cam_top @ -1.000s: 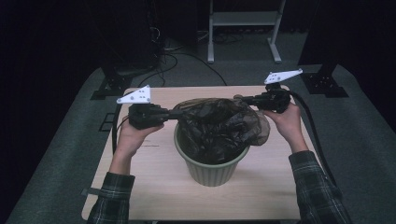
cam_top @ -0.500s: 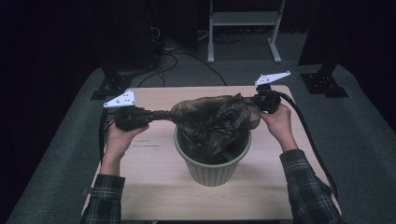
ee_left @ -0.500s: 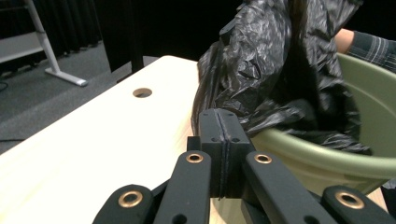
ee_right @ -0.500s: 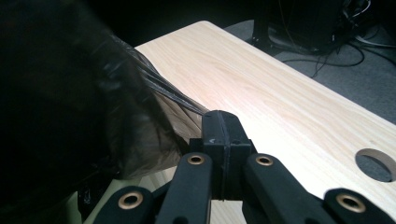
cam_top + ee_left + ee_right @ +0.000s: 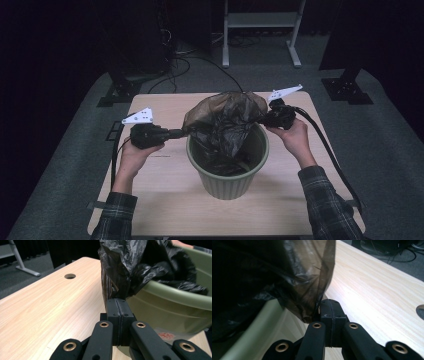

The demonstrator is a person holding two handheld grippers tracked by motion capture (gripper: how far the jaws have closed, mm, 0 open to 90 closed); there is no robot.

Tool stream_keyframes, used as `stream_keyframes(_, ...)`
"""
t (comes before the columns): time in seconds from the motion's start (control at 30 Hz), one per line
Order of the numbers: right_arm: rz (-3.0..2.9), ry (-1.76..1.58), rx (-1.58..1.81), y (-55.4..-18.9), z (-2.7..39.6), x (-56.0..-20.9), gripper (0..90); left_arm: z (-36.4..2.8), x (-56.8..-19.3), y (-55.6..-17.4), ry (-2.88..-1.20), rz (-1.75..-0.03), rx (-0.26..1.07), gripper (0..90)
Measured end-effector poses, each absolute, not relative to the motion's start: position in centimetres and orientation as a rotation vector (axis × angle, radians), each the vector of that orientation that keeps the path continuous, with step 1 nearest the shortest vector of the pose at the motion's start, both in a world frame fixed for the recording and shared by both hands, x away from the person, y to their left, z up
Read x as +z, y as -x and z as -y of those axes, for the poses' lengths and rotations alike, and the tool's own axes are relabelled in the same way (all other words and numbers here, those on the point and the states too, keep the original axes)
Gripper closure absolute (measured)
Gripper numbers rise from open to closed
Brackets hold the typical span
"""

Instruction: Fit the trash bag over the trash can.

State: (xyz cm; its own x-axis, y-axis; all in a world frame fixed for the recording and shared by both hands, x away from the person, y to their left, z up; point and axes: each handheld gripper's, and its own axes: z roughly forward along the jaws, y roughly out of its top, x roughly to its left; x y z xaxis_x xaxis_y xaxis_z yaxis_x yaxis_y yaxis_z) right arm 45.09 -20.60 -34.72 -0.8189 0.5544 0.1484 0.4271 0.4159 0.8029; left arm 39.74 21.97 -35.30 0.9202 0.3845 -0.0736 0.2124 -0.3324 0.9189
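A black bin bag (image 5: 226, 122) hangs stretched between two hand-held grippers above a green ribbed bin (image 5: 228, 165) that stands near the middle of a pale wooden table (image 5: 165, 200); the bag's lower part droops inside the bin while its upper part balloons above the rim, thin enough there to look brownish where light passes through. The left gripper (image 5: 184, 132) comes in from the left side of the high view, level with the bin's rim, and its jaws are pressed together on a gathered edge of the bag; in the left gripper view the two black jaws meet flat with the plastic (image 5: 130, 267) bunched right at their tips, and the bin's green rim (image 5: 175, 296) curves away just beside them. The right gripper (image 5: 265, 119) sits at the far right side of the bin, held by the right hand (image 5: 292, 137); in the right gripper view its jaws are likewise closed, and a fold of the translucent film (image 5: 307, 290) runs down to their tips, seemingly pinched there, though the dark plastic hides the exact contact. The bin's rim (image 5: 252, 332) passes below that film. A round hole (image 5: 70, 276) marks the tabletop beyond the left gripper; plaid sleeves (image 5: 325, 205) cover both forearms.
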Motion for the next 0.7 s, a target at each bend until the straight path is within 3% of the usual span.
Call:
stream_keyframes(0.17,-2.520,-0.892,1.356,-45.2,20.9,-35.3,90.0,-21.8,-35.2,-39.7,-1.912,-0.414,0.182,89.5)
stream_keyframes(0.23,-2.489,-0.899,1.369,-45.0,21.5,-34.9,83.1,-21.9,-34.9,-39.6,-1.906,-0.408,0.184,89.5)
stream_keyframes(0.7,-2.292,-0.905,1.511,-42.0,27.3,-28.0,71.0,-21.5,-33.9,-39.4,-1.901,-0.394,0.192,89.5)
